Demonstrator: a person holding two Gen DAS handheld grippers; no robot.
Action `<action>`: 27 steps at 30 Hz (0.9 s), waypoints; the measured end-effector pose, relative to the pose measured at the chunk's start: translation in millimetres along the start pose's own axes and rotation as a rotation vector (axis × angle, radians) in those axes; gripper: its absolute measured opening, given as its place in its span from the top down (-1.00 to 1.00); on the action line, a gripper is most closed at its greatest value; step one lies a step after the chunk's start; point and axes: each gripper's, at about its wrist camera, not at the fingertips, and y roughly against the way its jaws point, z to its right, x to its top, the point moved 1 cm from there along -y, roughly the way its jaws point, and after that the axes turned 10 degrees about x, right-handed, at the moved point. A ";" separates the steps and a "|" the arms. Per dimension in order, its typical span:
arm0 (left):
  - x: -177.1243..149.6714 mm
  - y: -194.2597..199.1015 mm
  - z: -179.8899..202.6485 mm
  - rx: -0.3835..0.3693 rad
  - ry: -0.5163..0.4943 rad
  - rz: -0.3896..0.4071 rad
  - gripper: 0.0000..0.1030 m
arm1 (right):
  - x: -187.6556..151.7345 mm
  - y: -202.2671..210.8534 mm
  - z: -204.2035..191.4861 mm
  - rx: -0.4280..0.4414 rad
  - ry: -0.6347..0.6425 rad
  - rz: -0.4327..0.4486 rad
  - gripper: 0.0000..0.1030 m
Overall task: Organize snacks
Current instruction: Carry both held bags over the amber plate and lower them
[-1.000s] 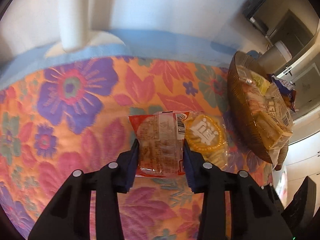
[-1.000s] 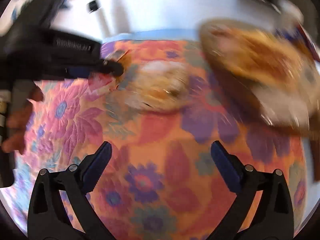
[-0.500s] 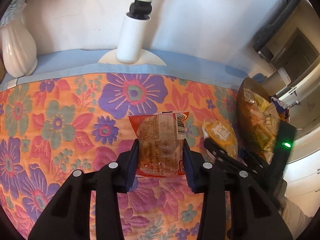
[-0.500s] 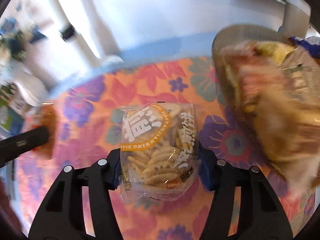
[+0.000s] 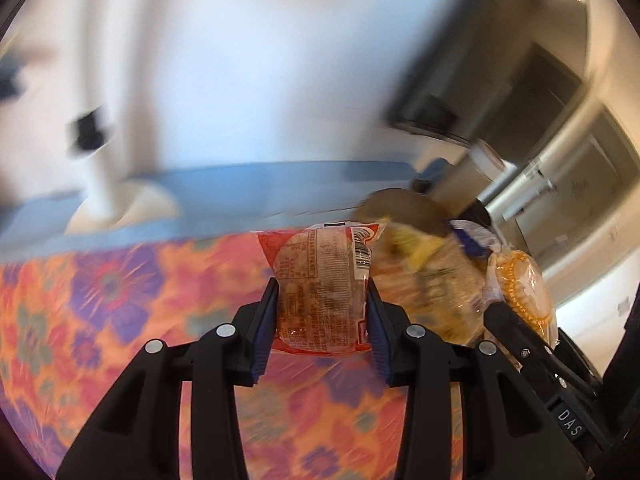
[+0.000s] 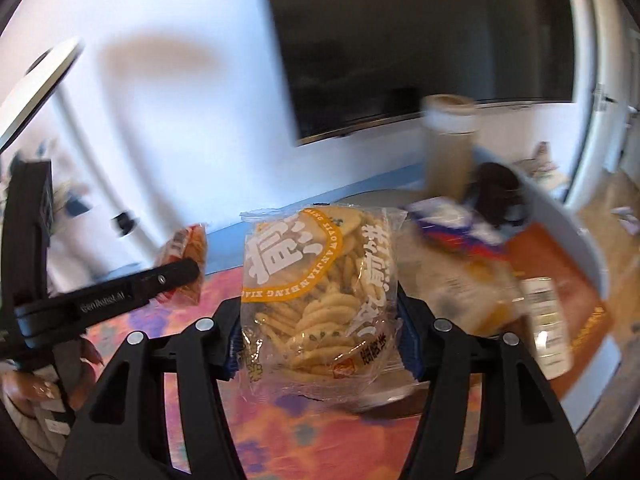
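My left gripper [image 5: 322, 312] is shut on a red snack packet [image 5: 320, 288] and holds it above the floral cloth. My right gripper [image 6: 318, 320] is shut on a clear bag of yellow crackers [image 6: 320, 292] with an orange label, also lifted. The cracker bag [image 5: 522, 292] and right gripper show at the right of the left wrist view. The red packet [image 6: 186, 264] and left gripper show at the left of the right wrist view. A brown basket [image 5: 404, 208] heaped with snack packs [image 6: 472, 280] lies just beyond both, blurred.
The floral tablecloth [image 5: 120, 320] has a blue border at the far edge. A white lamp base [image 5: 120, 208] stands at the back left. A tall paper cup [image 6: 450, 148] stands behind the basket. A dark screen hangs on the white wall.
Both grippers have lifted their snacks off the cloth and swung right toward the basket. The right gripper closed on the cracker bag during this span. Views are now tilted up and blurred.
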 end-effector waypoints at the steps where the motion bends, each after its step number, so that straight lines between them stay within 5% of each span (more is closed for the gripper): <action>1: 4.6 -3.5 12.5 -0.008 -0.027 -0.001 0.23 | -0.9 3.7 10.3 -0.014 -0.011 -0.001 -0.18; 11: 21.7 -52.4 96.5 -0.023 -0.207 -0.099 0.23 | -20.7 -1.2 62.7 -0.089 -0.092 -0.029 -0.18; 27: 38.7 -86.4 117.5 0.043 -0.266 -0.119 0.22 | -15.3 -32.4 69.8 -0.083 -0.106 -0.079 -0.19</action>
